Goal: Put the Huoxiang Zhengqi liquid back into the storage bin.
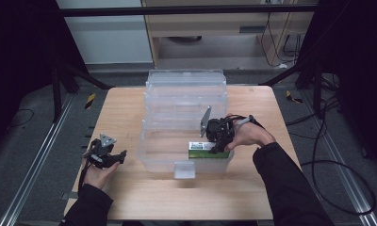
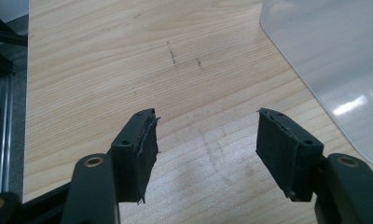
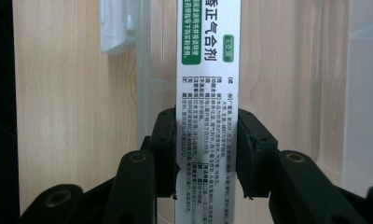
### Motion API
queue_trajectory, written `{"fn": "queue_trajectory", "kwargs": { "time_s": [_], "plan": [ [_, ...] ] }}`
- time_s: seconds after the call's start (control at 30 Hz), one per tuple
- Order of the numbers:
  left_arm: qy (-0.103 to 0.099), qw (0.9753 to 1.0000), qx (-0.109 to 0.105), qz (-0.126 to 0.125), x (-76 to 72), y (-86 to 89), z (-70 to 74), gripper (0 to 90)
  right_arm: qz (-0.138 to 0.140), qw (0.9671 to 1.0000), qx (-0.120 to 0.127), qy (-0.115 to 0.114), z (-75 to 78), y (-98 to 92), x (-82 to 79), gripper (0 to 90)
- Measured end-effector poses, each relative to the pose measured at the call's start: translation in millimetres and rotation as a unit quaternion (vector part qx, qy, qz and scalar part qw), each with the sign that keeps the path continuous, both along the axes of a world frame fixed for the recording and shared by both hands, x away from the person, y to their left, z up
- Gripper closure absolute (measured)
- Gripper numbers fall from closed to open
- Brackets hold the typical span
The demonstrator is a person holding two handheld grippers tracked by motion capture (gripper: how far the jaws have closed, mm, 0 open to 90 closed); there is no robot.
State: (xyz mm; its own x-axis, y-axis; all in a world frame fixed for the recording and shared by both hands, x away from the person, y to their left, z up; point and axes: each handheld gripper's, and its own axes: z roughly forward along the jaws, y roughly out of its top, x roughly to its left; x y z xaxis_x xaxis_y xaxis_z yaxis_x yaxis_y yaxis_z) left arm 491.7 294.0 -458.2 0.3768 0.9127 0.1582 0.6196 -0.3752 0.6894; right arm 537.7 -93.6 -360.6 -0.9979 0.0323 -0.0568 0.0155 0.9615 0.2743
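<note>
In the high view, the right tongs [image 1: 223,147] sit right of centre in the frame, reaching into a clear plastic bin [image 1: 164,157] that stands in the middle of the wooden table [image 1: 252,188]. They are clamped on a green and white box [image 1: 206,150], which lies low inside the bin near its front right corner, close to the near wall. A white latch [image 1: 184,170] shows on the outside of that near wall. In the right gripper view, the box [image 3: 208,93] runs up the middle of the frame, its narrow white face printed with text and a green band, and both black pads press against its long sides.

The left tongs [image 1: 112,156] are at the lower left of the high view, over bare table and apart from the bin. In the left gripper view, their jaws stand wide apart with nothing between them, and the bin's lid [image 2: 334,60] fills the upper right corner.
</note>
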Motion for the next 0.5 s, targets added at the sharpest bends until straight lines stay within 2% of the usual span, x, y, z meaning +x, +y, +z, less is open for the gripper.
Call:
{"fn": "queue_trajectory", "kwargs": {
  "time_s": [0.5],
  "plan": [
    [0.0, 1.0, 0.001, 0.0, 0.1, 0.0, -0.4, 37.7, -0.005, 0.9999, -0.01, 0.0, -12.9, 1.6, -0.1, 62.5]
  ]
}}
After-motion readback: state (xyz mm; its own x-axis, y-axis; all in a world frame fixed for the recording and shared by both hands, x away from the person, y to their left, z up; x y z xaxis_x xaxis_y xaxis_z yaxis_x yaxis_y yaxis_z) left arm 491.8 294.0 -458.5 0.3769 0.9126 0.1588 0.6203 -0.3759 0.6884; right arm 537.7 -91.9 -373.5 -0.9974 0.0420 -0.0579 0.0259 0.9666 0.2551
